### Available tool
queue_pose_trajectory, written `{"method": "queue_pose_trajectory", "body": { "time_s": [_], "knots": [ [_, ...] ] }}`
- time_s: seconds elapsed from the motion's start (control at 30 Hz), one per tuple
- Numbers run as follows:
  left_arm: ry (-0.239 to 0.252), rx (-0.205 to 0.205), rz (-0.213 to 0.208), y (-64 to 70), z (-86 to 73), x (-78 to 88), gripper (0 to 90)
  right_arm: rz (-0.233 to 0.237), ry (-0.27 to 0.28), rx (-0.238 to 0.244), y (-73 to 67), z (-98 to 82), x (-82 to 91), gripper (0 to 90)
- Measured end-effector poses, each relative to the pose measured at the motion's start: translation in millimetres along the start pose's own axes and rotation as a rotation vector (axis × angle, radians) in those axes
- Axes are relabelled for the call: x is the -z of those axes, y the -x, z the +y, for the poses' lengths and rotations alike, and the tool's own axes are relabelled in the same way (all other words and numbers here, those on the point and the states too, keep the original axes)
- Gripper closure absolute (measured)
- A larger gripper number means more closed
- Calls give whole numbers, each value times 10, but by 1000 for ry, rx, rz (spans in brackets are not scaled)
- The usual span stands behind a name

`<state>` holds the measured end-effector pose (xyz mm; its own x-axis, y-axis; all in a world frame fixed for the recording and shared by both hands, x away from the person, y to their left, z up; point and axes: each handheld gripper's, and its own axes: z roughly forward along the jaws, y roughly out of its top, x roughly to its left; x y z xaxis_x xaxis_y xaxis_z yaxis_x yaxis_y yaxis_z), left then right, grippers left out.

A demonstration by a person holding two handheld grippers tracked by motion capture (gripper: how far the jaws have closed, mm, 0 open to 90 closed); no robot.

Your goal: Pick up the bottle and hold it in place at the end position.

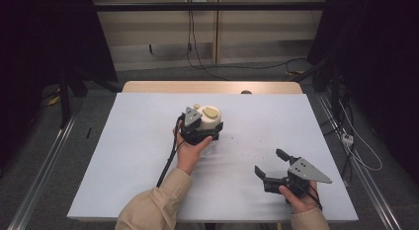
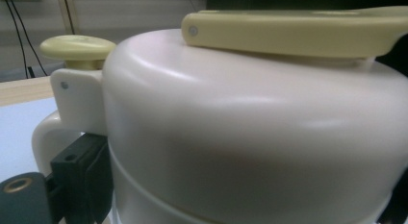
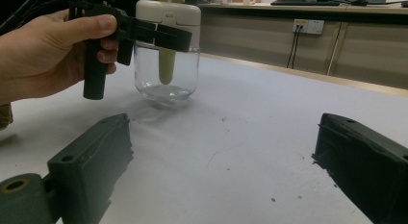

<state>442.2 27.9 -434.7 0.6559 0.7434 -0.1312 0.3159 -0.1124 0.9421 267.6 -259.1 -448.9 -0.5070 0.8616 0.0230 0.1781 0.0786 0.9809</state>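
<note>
The jar (image 1: 210, 122) stands mid-tabletop (image 1: 123, 156), and we grip its white lid with our left gripper (image 1: 200, 134), fingers pinching it. Our right gripper (image 1: 272, 163) waits spread; opening seems undone.

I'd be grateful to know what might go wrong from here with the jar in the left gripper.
The left gripper clamps the jar's cream top, not the clear glass body; a lift might pull the top loose or tip the jar. The glass could break if it drops onto the table. The right gripper stands open and apart, giving no support.
</note>
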Motion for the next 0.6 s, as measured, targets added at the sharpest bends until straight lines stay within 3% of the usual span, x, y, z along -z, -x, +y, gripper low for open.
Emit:
{"method": "queue_pose_trajectory", "body": {
  "time_s": [0.6],
  "knots": [
    [-14, 9, 3, 30, -44, -93, 66, -2, -5, -2, 7, -5, -4, 50]
  ]
}}
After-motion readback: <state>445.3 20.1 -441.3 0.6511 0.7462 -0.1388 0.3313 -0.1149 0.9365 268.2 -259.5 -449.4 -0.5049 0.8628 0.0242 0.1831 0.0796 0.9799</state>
